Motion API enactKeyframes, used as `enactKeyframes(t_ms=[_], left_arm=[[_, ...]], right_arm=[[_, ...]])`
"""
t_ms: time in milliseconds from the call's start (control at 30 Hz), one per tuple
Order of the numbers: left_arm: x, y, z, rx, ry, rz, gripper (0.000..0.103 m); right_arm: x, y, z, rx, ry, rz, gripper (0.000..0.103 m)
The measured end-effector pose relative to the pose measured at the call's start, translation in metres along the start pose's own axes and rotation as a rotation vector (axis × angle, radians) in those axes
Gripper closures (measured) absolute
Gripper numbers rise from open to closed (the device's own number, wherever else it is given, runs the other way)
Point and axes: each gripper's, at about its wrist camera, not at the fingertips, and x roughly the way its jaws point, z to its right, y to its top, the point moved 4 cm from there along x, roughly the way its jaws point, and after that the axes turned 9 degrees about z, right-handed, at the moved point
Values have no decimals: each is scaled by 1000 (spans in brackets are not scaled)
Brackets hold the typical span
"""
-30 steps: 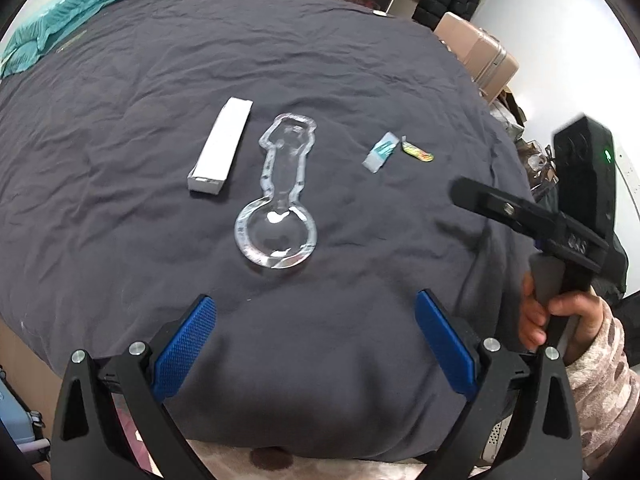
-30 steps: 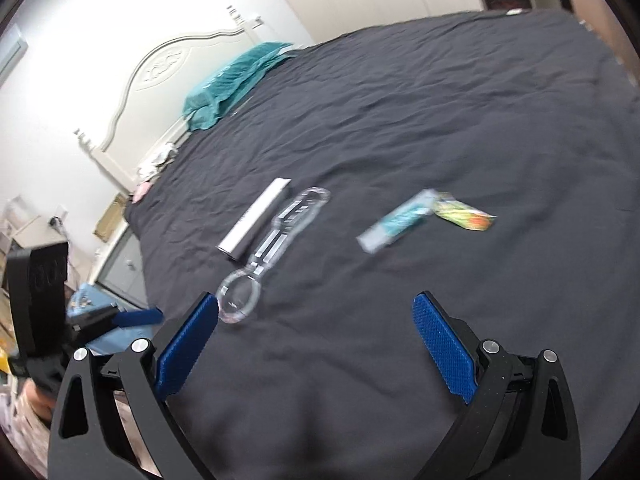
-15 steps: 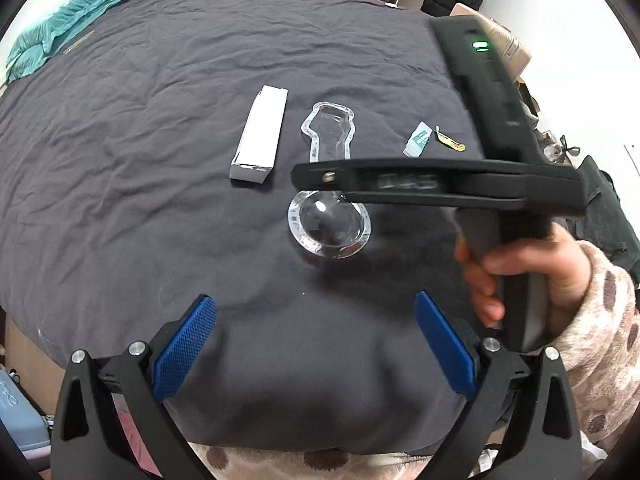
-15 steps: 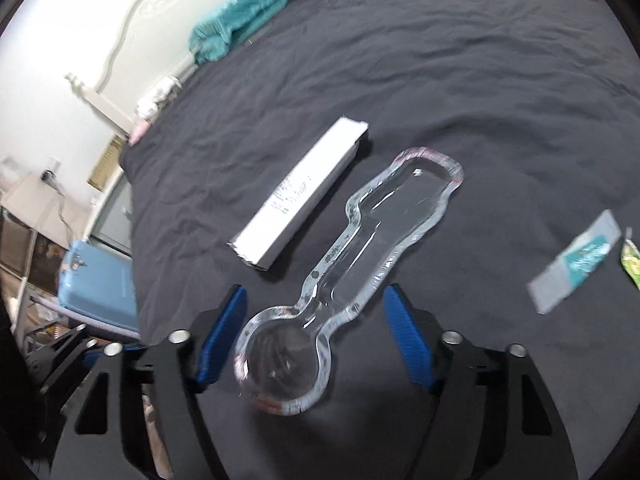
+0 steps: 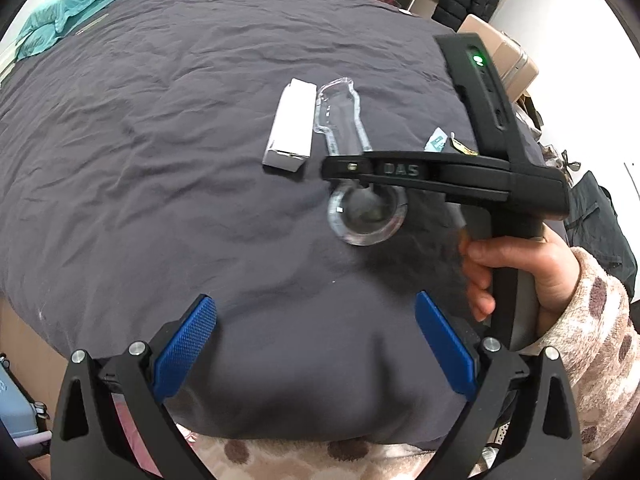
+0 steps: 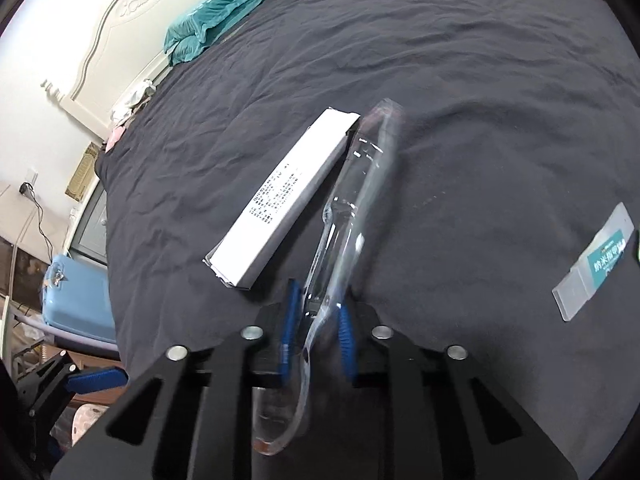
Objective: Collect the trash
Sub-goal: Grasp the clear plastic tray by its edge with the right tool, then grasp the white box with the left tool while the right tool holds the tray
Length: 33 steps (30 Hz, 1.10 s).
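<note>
A clear plastic blister shell (image 5: 340,116) shaped like a spoon lies on the dark bed cover (image 5: 160,160). My right gripper (image 6: 318,326) is closing its jaws on the shell's (image 6: 360,184) narrow neck, and the blue pads pinch it so it stands tilted on edge. In the left wrist view the right gripper (image 5: 340,168) reaches in from the right above the shell's round end. A white box (image 5: 291,126) (image 6: 284,196) lies just left of the shell. A teal wrapper (image 5: 436,142) (image 6: 596,256) and a yellow wrapper (image 5: 462,146) lie to the right. My left gripper (image 5: 316,344) hangs open over the bed's near edge, with nothing between its pads.
A teal pillow (image 6: 224,8) lies by the white headboard (image 6: 120,32). A blue case (image 6: 76,300) stands beside the bed on the left, a beige suitcase (image 5: 508,56) past the far right corner. A hand (image 5: 520,264) in a spotted sleeve holds the right gripper.
My right gripper swept in over the clear shell and drew its jaws in around the neck; the shell tipped from flat onto its edge. The left gripper shifted slightly and stayed open.
</note>
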Motion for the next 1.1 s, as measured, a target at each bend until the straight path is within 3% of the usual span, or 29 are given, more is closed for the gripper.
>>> enactKeyframes(t_ms=[167,467,733,833,967,1100], left_arm=[[-3,-1,-1,-11,17,1,5],[0,6,14,31,30,7,5],[26,39,24,88,39,-16,5],[42,62,25,107,76,0,5],[68,95,18,135,111,12,5],[93,119,11,131,132,-8,5]], right_arm=[[-12,-2,4,39,53,9,94],[-78,-11,43,190,158,80,94],[-165,-27,95,262,105,205,94],[-186,-34,104,271,75,240,94],[-202,-40,114,290,26,286,94],[-203,-44,115,301,33,291,94]])
